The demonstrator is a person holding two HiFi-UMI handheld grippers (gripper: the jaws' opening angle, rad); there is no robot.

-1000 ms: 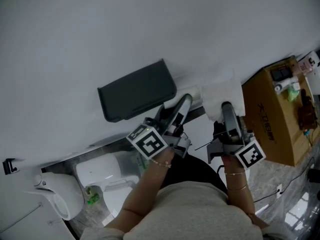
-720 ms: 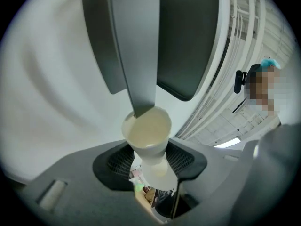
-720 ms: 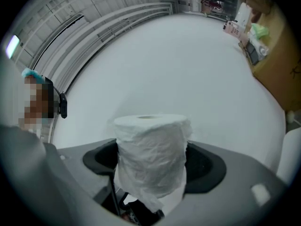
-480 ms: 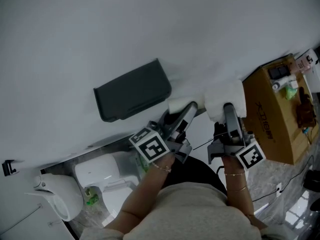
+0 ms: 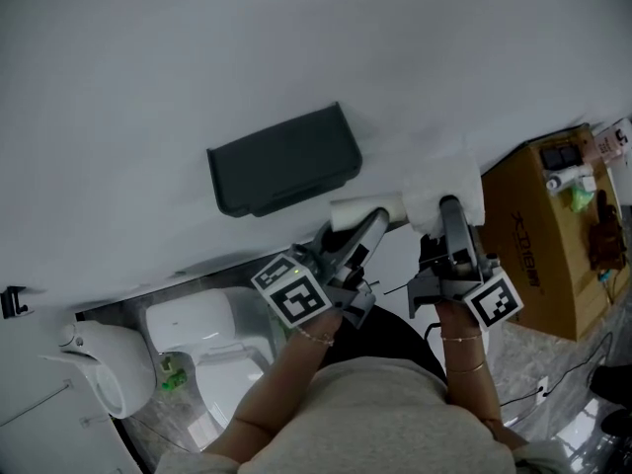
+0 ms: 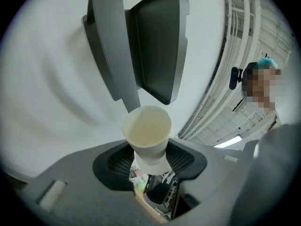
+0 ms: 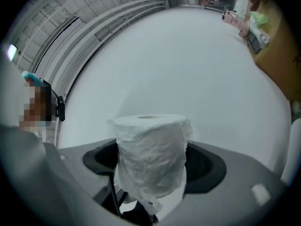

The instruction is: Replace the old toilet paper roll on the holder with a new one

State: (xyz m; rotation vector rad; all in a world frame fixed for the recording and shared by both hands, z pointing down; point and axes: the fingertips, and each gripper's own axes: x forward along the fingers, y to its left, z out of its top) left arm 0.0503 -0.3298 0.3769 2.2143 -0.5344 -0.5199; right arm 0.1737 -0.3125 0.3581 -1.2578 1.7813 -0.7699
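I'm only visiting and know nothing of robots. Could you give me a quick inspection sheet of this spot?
Surface: white wall, bare apart from the fitting on it.
Job's things: dark holder on the wall, no roll seen on it; bare cardboard tube; full new roll.
Clutter: small items on a cardboard box.
Grippers: left gripper shut on the cardboard tube; right gripper shut on the new roll.
Cables: thin black cable under the right gripper.
Surroundings: toilet at lower left.

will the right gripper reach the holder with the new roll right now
Probably not yet: the left gripper, holding the empty tube, sits between the holder and the right gripper with its new roll.
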